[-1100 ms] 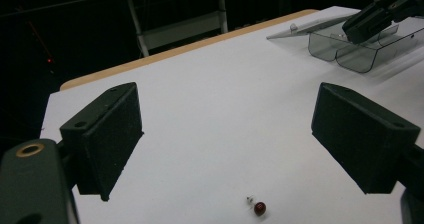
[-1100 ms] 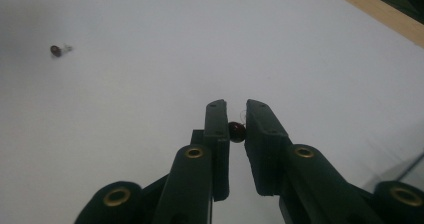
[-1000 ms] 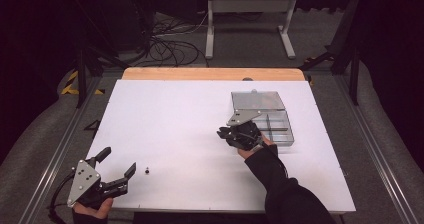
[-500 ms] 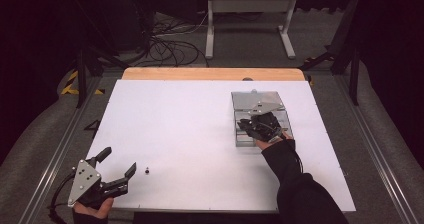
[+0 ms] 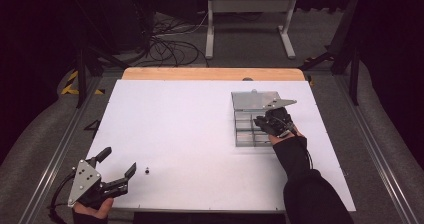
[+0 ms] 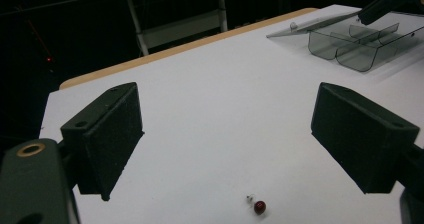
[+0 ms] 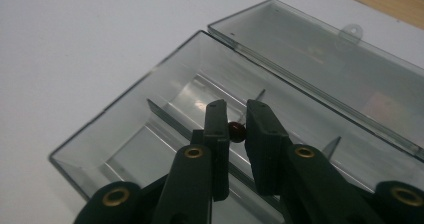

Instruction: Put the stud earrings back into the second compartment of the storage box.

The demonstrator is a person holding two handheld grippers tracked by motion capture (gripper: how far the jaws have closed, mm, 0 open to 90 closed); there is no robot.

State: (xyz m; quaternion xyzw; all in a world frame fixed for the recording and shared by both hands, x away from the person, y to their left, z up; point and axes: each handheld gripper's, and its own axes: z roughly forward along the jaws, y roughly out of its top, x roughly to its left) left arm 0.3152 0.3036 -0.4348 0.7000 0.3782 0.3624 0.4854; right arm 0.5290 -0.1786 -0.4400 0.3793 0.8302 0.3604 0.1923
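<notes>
A small dark red bead (image 7: 236, 130) with a thin pale stub is pinched between the pads of my right gripper (image 7: 236, 115), which is shut on it. That gripper (image 5: 267, 121) hovers over the compartments of a clear plastic box (image 5: 244, 134), whose lid (image 5: 252, 100) lies folded back. A second red bead (image 5: 147, 171) lies on the white table near the front left. My left gripper (image 5: 120, 160) rests open just left of it. In the left gripper view that bead (image 6: 259, 207) sits low between the wide-apart jaws of the gripper (image 6: 225, 134), touching neither.
The box (image 6: 350, 44) has several divided compartments (image 7: 125, 134) and its lid (image 7: 325, 69) lies flat behind. A wooden strip (image 5: 210, 74) edges the far side of the white table (image 5: 190, 119). Cables and a metal stand are on the floor beyond.
My right gripper has travelled rightward with the bead, from the box's left edge to above its compartments. The left gripper and the loose bead have stayed put.
</notes>
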